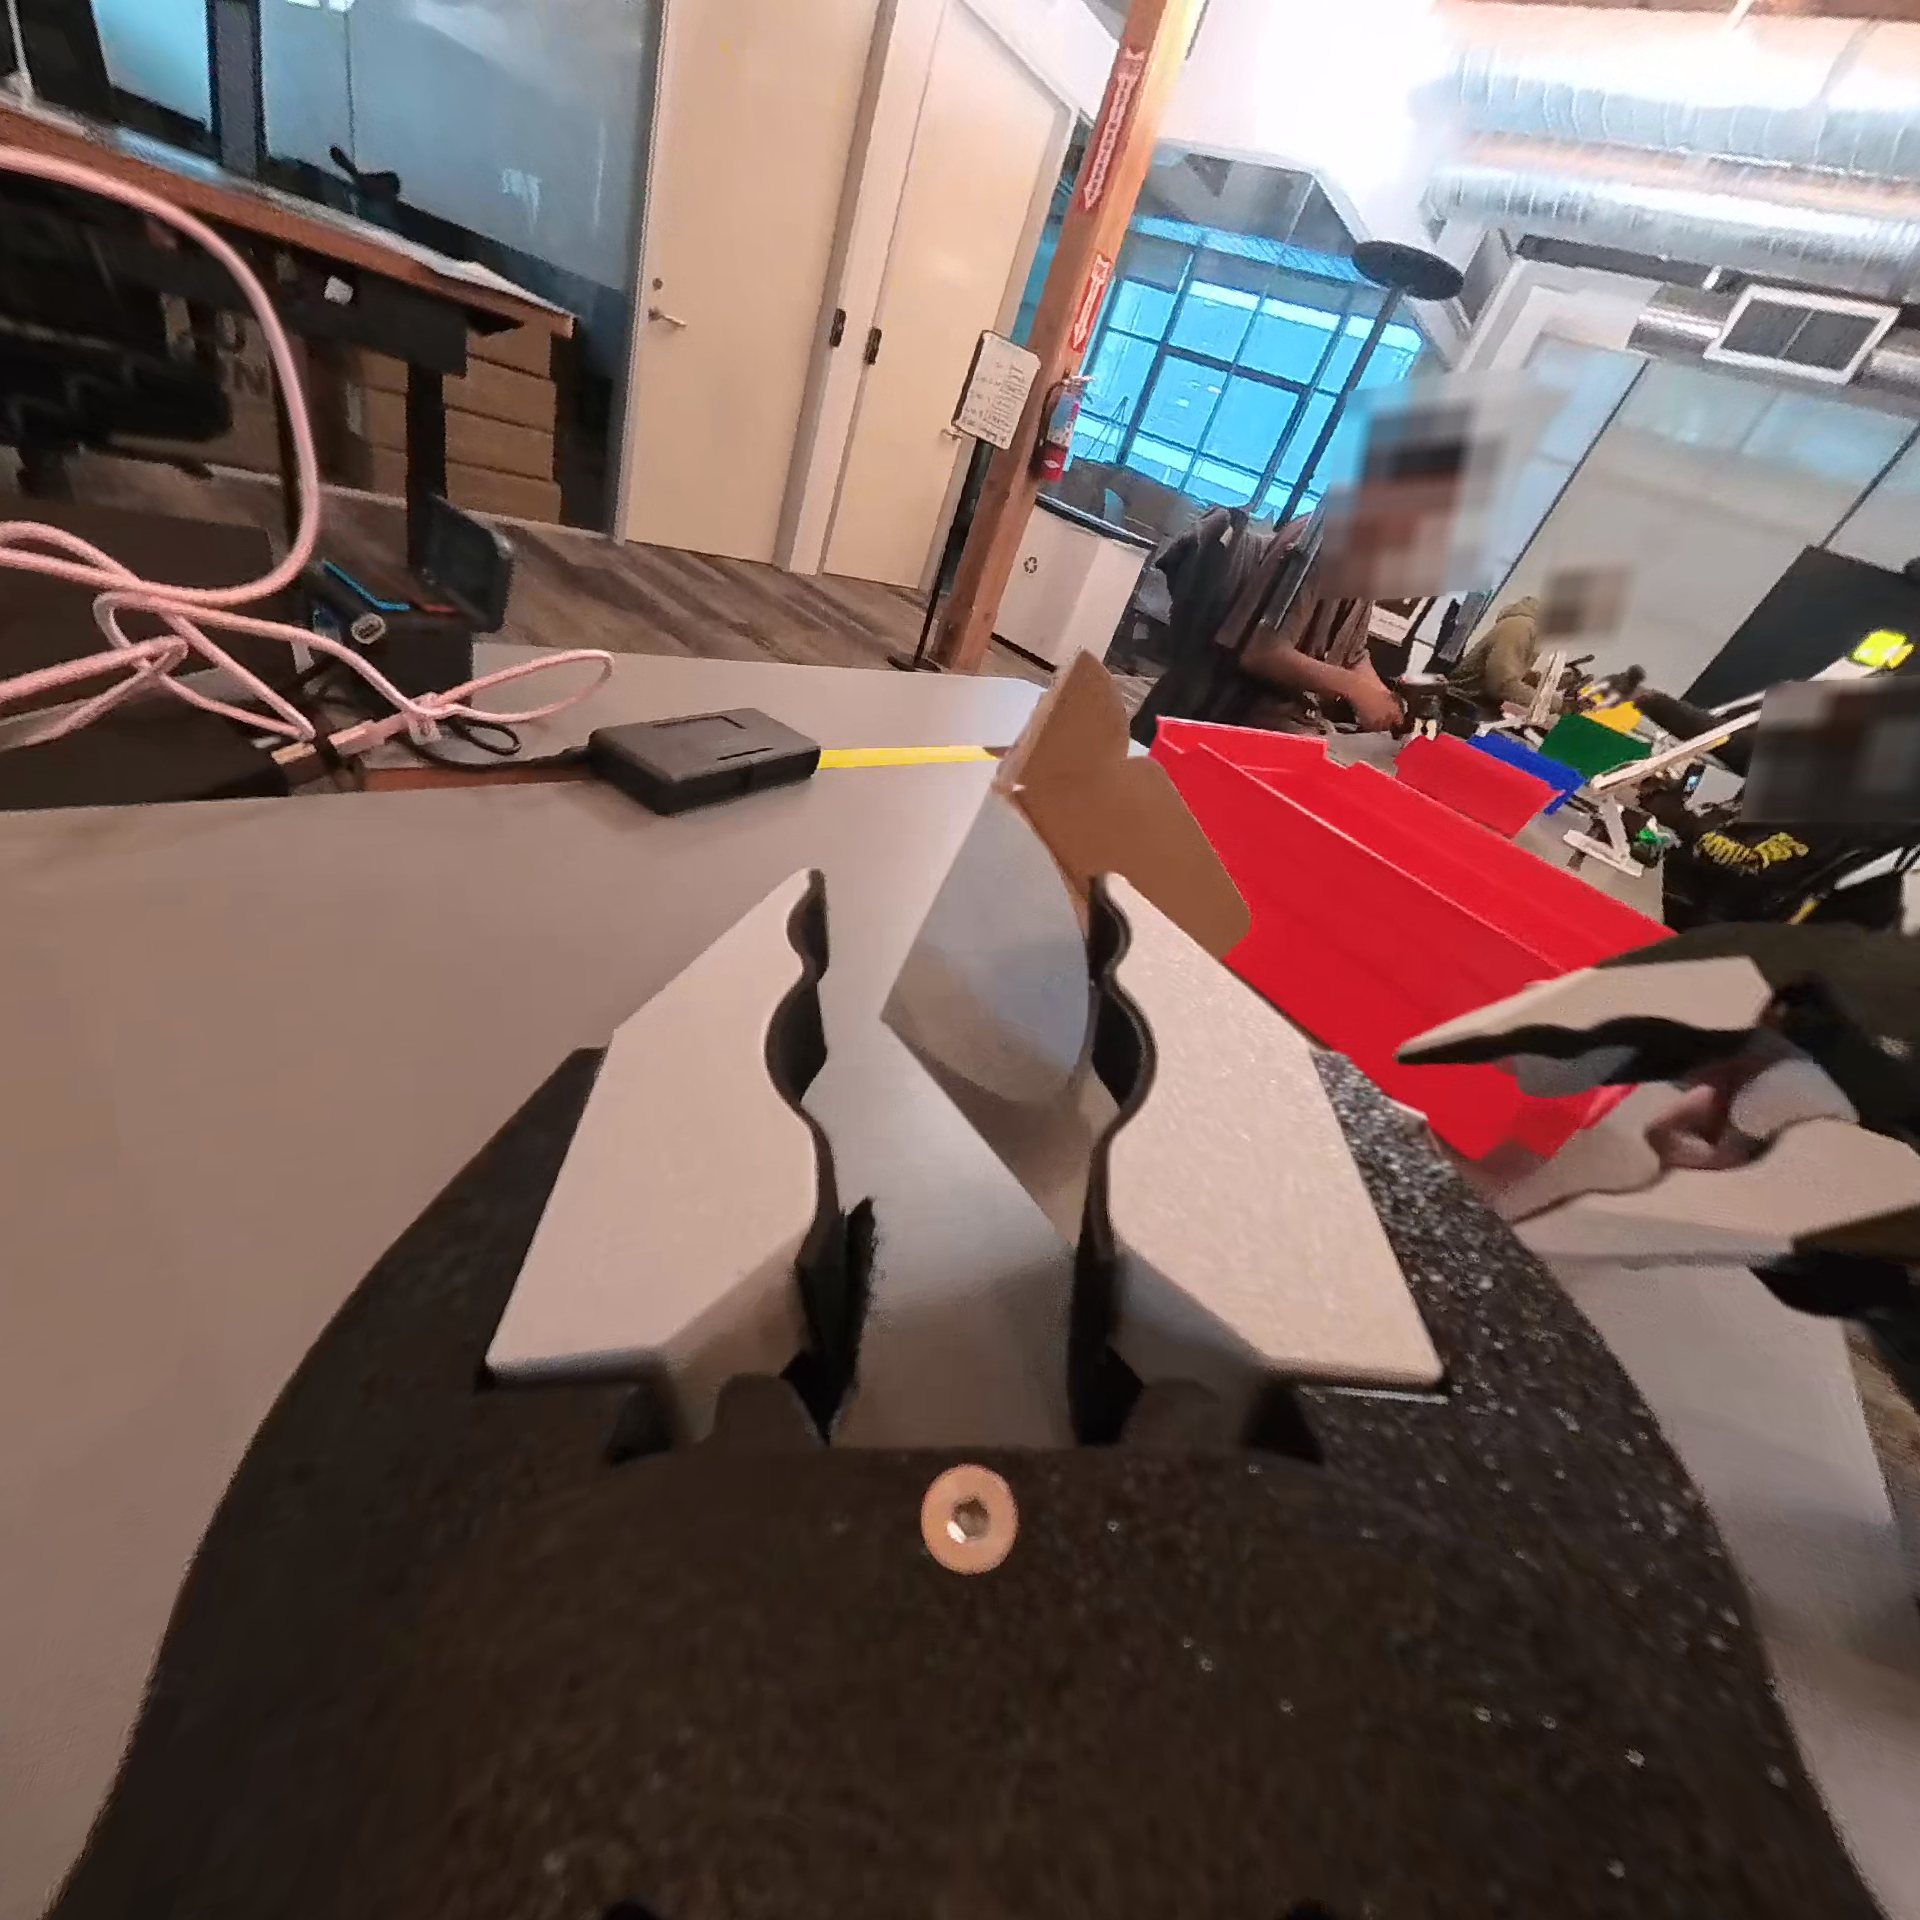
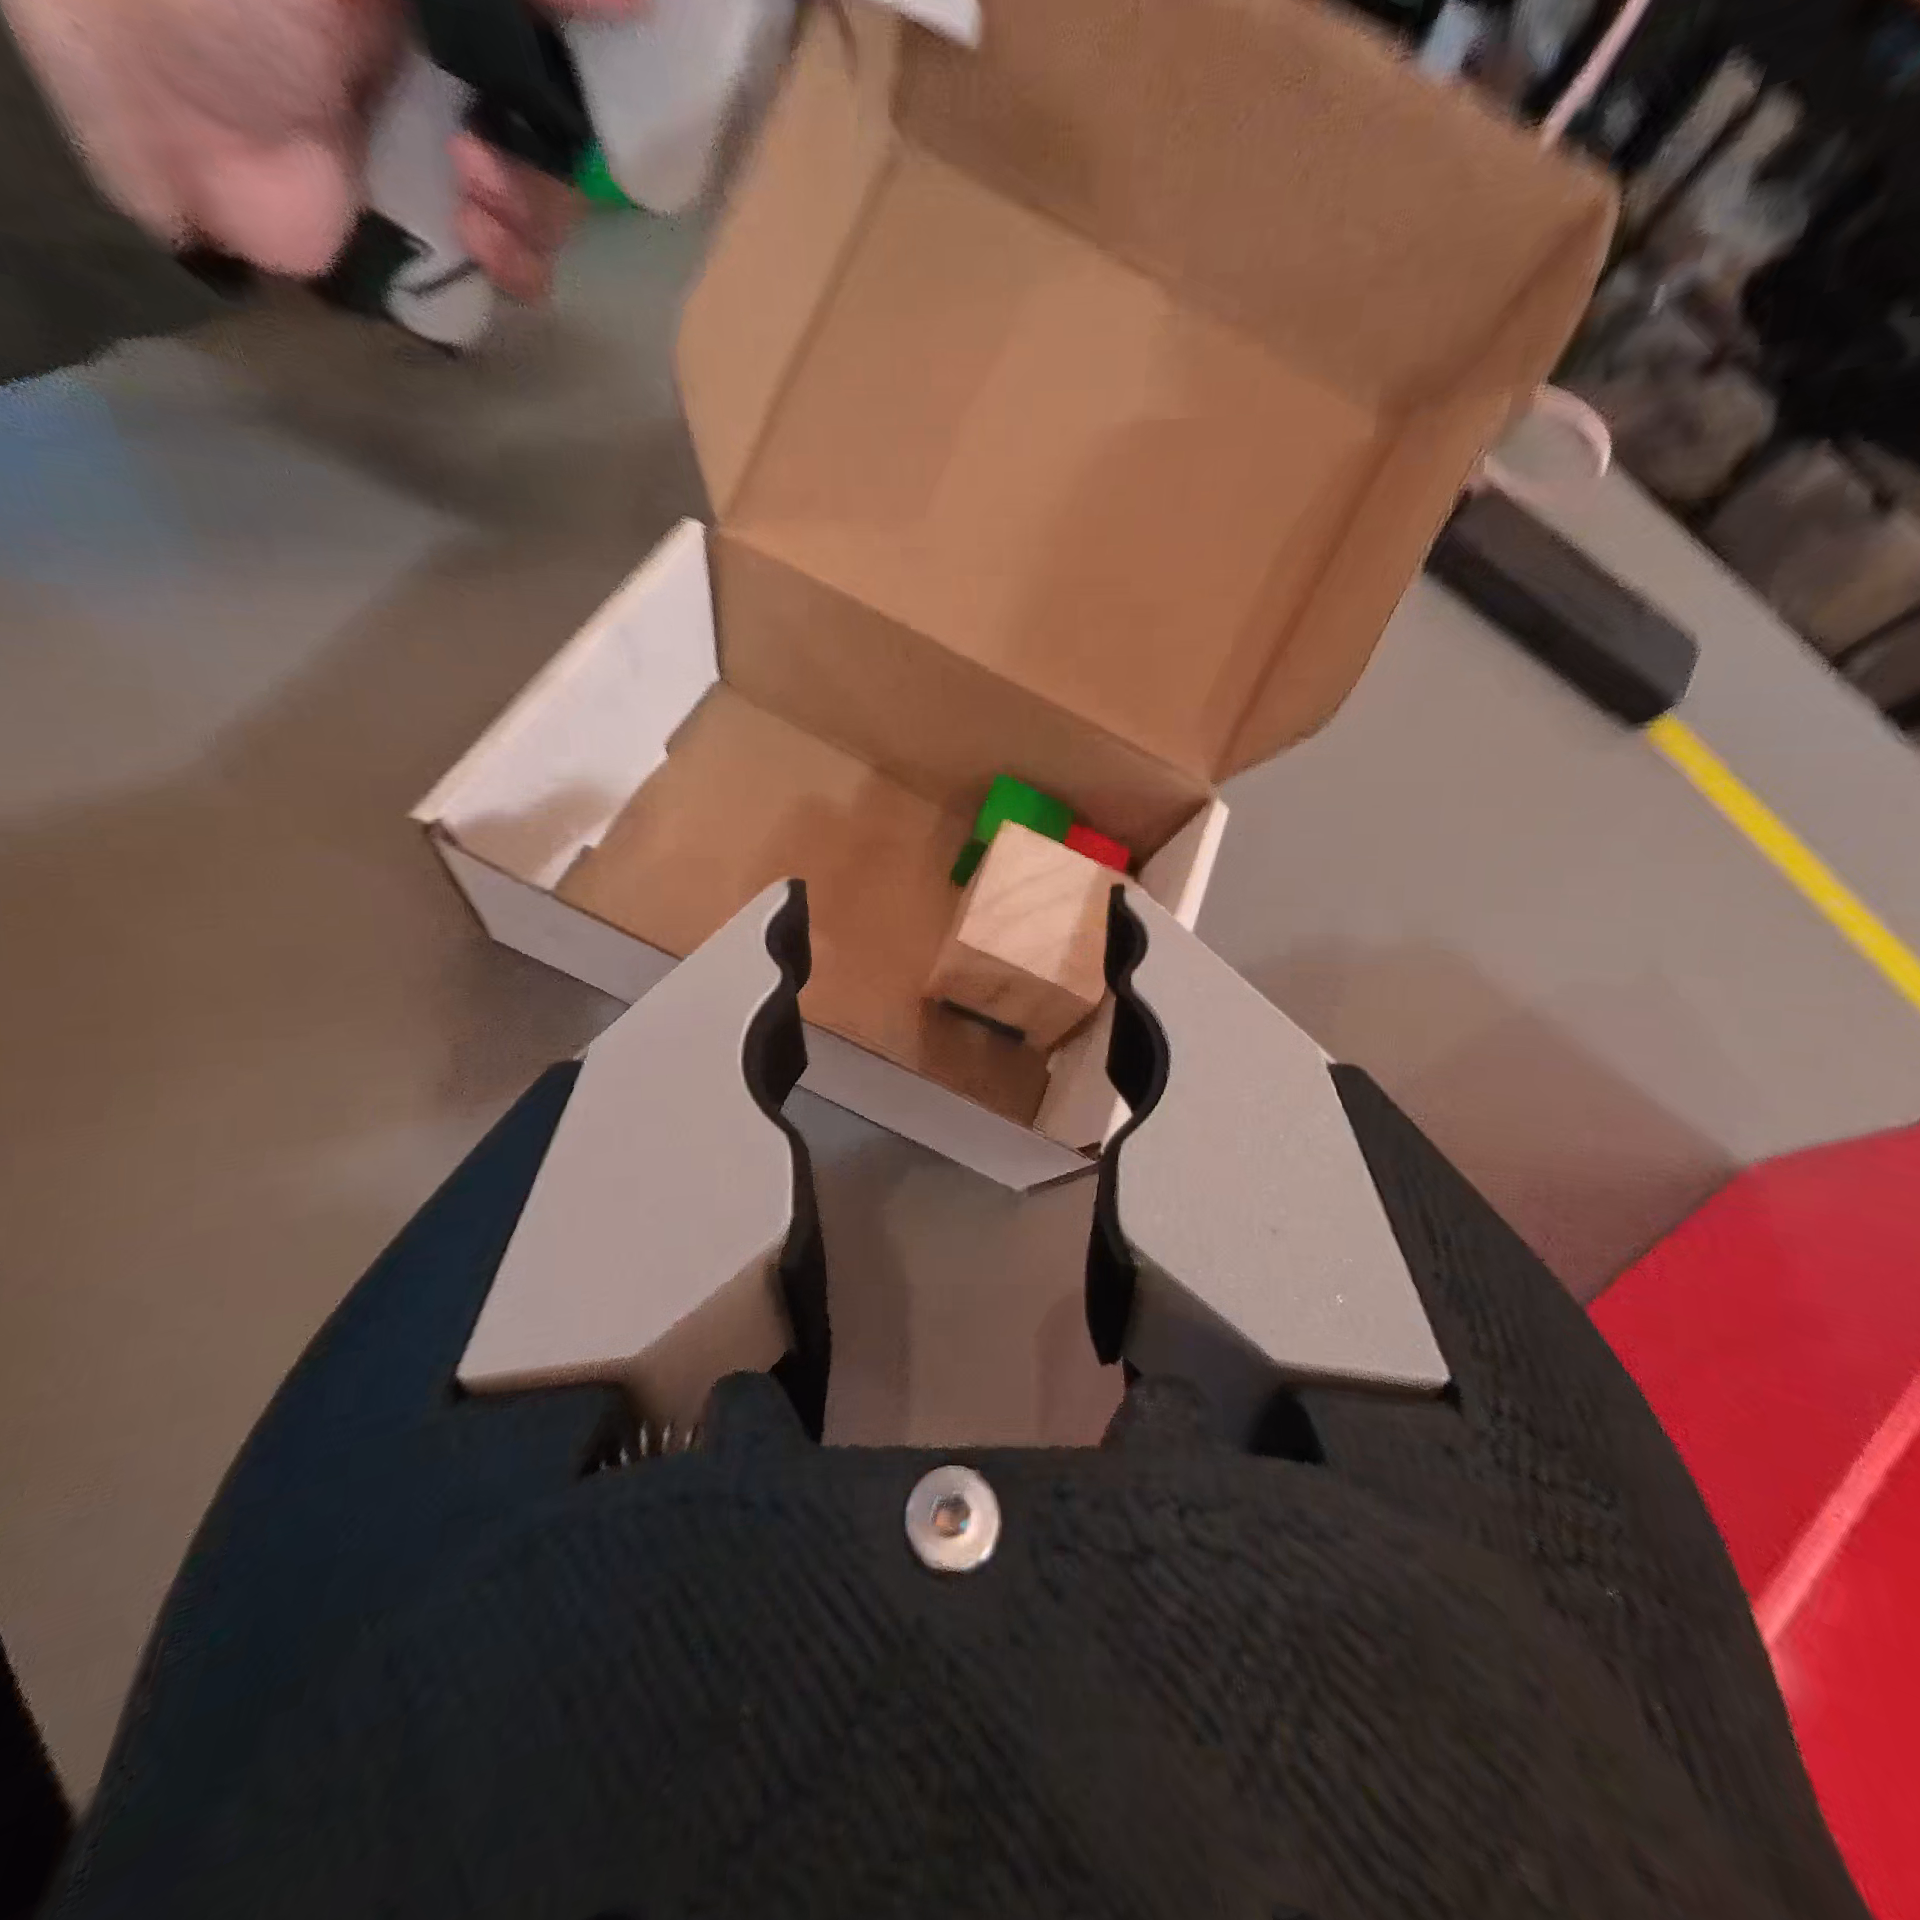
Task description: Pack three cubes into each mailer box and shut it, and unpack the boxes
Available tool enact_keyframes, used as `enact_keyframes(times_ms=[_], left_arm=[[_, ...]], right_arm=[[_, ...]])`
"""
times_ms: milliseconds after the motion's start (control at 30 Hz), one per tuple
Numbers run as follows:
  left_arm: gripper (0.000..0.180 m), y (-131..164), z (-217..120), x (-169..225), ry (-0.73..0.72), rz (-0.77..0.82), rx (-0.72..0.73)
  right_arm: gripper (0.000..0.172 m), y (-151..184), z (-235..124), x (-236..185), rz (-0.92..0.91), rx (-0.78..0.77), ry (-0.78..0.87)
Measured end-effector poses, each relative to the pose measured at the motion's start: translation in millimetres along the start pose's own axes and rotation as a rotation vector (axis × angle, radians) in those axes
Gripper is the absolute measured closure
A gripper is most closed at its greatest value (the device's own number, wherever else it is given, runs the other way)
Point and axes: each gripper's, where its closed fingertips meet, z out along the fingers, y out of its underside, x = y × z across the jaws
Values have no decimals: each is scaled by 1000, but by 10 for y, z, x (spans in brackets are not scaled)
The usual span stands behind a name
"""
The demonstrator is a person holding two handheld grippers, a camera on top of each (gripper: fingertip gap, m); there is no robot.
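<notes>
Three cubes [image 2: 1023, 935] in the open mailer box [image 2: 582, 748], under the spread right tool [image 2: 956, 904].

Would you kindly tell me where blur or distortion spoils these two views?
Right wrist view: motion blur smears the hand at top left and the raised box lid; the wooden cube stays fairly crisp. Left wrist view: wide-angle bending at the edges, with the pink cable soft.

The left gripper [image 1: 956, 935] stands with jaws apart, gripping nothing. The right gripper [image 2: 956, 935] points downward, fingers spread and bare. A hand [image 2: 239, 135] holds the left one.
</notes>
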Motion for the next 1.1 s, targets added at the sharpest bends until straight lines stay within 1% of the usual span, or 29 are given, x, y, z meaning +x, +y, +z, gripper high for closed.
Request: enact_keyframes(times_ms=[33, 100, 167, 267, 367, 433, 567, 667, 867, 967, 1033, 1100], left_arm=[[133, -6, -20, 19, 1, 21, 17], [144, -31, -66, 31, -6, 44, 72], [151, -55, -94, 36, -6, 37, 119], [146, -52, -102, -16, -41, 15, 169], [141, 28, -57, -1, -48, 50, 142], [141, 45, -41, 38, -34, 63, 138], [144, 30, -39, 106, 3, 36, 147], [147, 29, -40, 118, 2, 45, 145], [149, 31, -41, 125, -1, 52, 142], [149, 32, -41, 132, 0, 55, 142], [149, 41, -36, 139, 2, 57, 136], [149, 47, -33, 149, 3, 65, 132]], right_arm=[[115, 48, 48, 43, 37, -51, 14], [115, 109, 137, 73, 111, -125, 3], [110, 147, 219, 95, 176, -178, -14], [109, 232, 322, 134, 192, -252, -7], [110, 270, 361, 156, 180, -304, 23], [110, 301, 377, 173, 179, -344, 41], [108, 315, 394, 243, 160, -392, 90], [108, 322, 404, 247, 157, -419, 84], [105, 308, 404, 102, 163, -425, 9], [112, 216, 392, -37, 190, -391, -80], [111, 212, 394, 55, 180, -385, -28], [109, 290, 400, 146, 151, -423, 36]])
